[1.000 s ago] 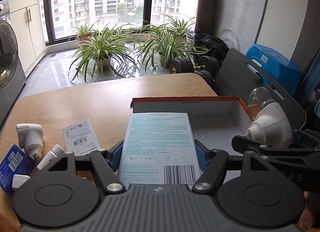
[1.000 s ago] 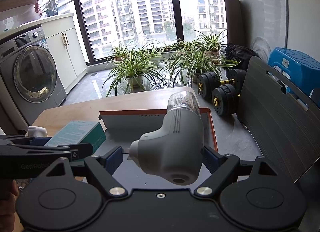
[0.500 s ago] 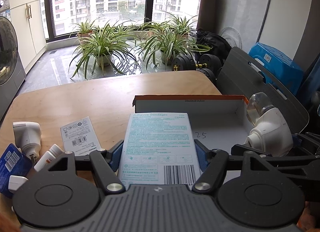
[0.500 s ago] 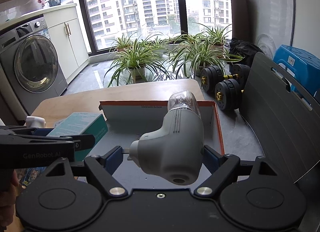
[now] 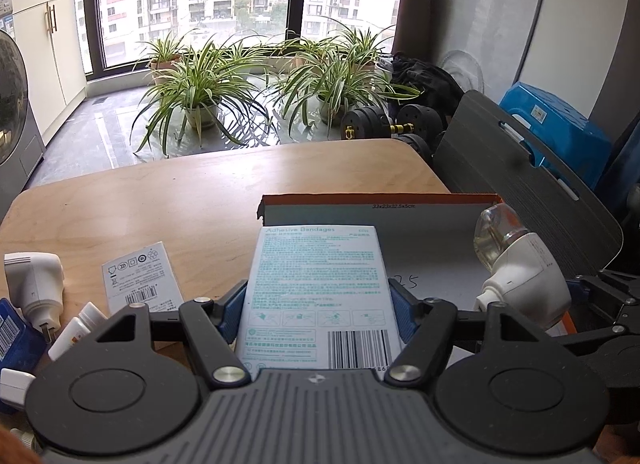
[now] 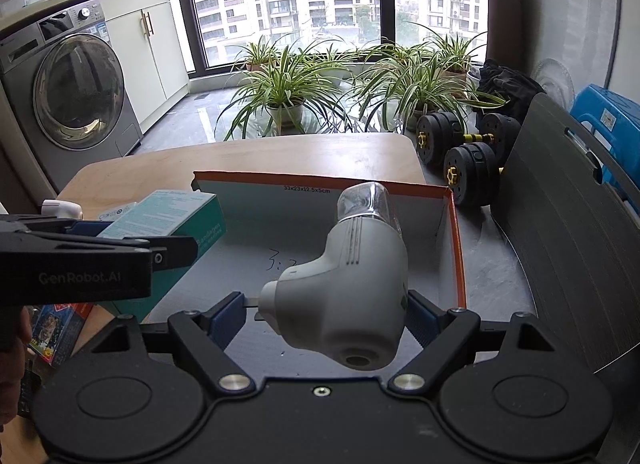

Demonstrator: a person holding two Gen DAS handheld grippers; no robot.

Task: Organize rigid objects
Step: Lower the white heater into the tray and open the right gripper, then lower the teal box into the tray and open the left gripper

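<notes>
Left gripper (image 5: 318, 314) clamps one bandage box (image 5: 318, 296); right gripper (image 6: 326, 310) clamps one white plug-in device (image 6: 344, 296), both held over the orange-rimmed tray (image 6: 456, 248) just ahead. Risk, judged: the rounded device twisting free between flat pads. Left of the left gripper: one leaflet (image 5: 140, 278), one white plug (image 5: 34, 280)

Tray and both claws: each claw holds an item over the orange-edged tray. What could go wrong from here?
1. The left claw and right claw hang close together over the tray; they might bump as both lower.
2. The right claw pinches the plug-in device on its rounded body, glass bottle up; it may twist or slip.
3. The bandage box sits over the tray's left edge; released there, it could land on the rim.
</notes>
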